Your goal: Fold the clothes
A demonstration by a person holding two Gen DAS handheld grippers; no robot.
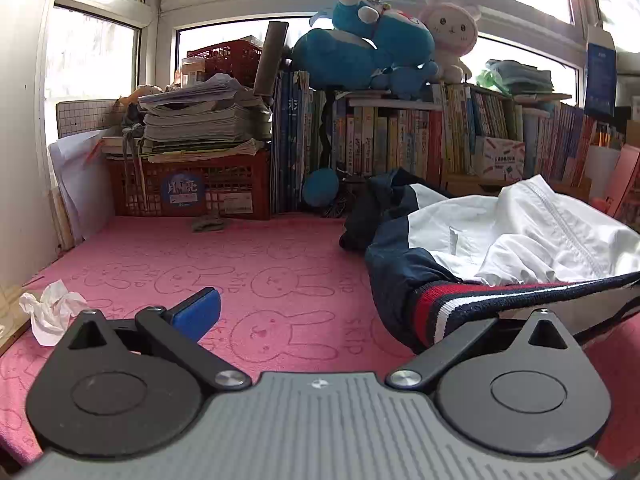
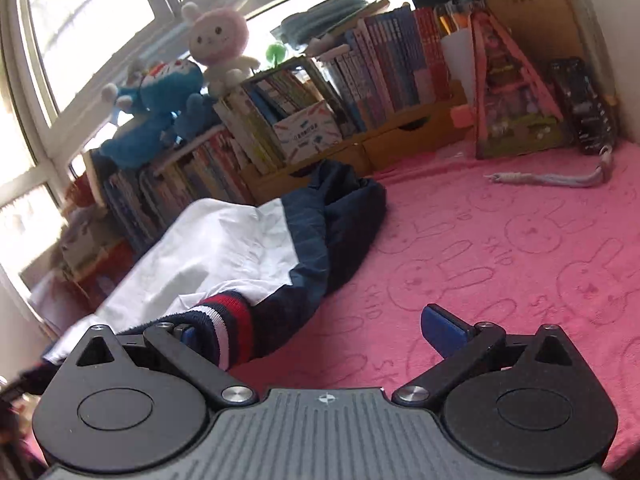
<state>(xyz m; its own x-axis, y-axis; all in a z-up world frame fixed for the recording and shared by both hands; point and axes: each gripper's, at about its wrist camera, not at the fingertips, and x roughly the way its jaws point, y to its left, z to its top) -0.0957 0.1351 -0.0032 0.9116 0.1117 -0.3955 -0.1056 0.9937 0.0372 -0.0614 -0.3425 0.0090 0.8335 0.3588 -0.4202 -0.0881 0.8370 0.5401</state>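
A white and navy jacket (image 1: 512, 236) with a red, white and navy striped knit hem lies crumpled on the pink bunny-print mat (image 1: 240, 264). My left gripper (image 1: 344, 312) is open; its left blue pad (image 1: 198, 312) shows, and the right finger is hidden under the striped hem (image 1: 460, 300), which drapes over it. In the right wrist view the jacket (image 2: 224, 248) lies at the left. My right gripper (image 2: 316, 336) is open; its right blue pad (image 2: 442, 330) is free over the mat (image 2: 500, 264), and the striped hem (image 2: 228, 324) lies against its left finger.
Rows of books (image 1: 420, 144), red crates with stacked papers (image 1: 192, 184) and plush toys (image 1: 360, 48) line the back under the window. A crumpled tissue (image 1: 50, 312) lies at the mat's left edge. A knotted cord (image 2: 552, 178) and a pink toy house box (image 2: 516, 92) sit at the right.
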